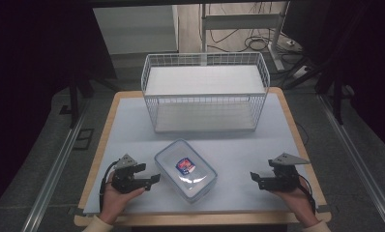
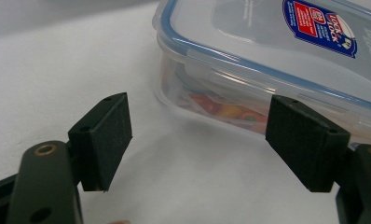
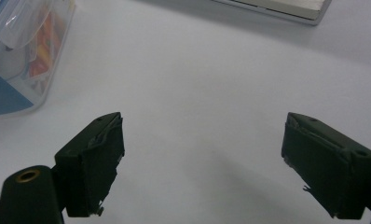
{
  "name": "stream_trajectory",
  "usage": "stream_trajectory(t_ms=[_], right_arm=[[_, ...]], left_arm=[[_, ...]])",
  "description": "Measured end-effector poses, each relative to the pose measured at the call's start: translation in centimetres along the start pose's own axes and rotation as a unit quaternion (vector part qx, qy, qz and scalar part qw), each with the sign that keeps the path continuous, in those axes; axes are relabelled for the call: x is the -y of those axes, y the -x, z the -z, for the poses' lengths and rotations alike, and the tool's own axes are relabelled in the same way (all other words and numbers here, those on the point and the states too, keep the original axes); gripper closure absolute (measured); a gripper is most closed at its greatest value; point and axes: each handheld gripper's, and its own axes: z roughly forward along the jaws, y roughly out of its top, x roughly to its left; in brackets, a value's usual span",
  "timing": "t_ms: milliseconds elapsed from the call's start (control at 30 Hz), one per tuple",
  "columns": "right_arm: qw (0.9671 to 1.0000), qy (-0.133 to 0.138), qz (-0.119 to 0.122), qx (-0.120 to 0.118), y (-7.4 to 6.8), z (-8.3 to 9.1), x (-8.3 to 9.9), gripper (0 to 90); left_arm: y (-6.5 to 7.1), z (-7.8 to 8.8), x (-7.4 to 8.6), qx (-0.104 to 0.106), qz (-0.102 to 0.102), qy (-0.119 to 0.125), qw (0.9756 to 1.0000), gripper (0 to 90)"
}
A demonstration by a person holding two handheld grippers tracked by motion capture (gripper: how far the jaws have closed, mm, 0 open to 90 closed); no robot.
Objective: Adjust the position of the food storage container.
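Clear plastic lidded container point(image 1: 185, 170) sits mid-desk, in front of the wire basket point(image 1: 204, 92). Left gripper point(image 1: 153, 179) just beside its corner, fingers point(image 2: 104, 140) wide, empty. Right gripper point(image 1: 255, 178) well apart, also wide, empty. Risk: slick walls, a one-corner pinch may let it skid or tip.

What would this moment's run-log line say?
left gripper: open, beside lidded container | right gripper: open, apart | wire basket: behind

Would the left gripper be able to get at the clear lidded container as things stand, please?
Probably yes: the left gripper is open, right beside the container, with bare table cover between them.
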Motion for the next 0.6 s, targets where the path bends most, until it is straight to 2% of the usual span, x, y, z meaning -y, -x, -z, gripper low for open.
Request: stream_trajectory(t_ms=[400,600], right_arm=[[0.9999,-0.007,0.013,-0.009,-0.54,-0.11,0.03,14.0],[0.9999,-0.007,0.009,-0.007,-0.23,-0.24,0.10,14.0]], left_arm=[[0.07,0.17,-0.04,0.001,-0.002,0.002,1.0000,22.5],[0.07,0.31,-0.12,0.003,-0.004,0.002,1.0000,23.6]])
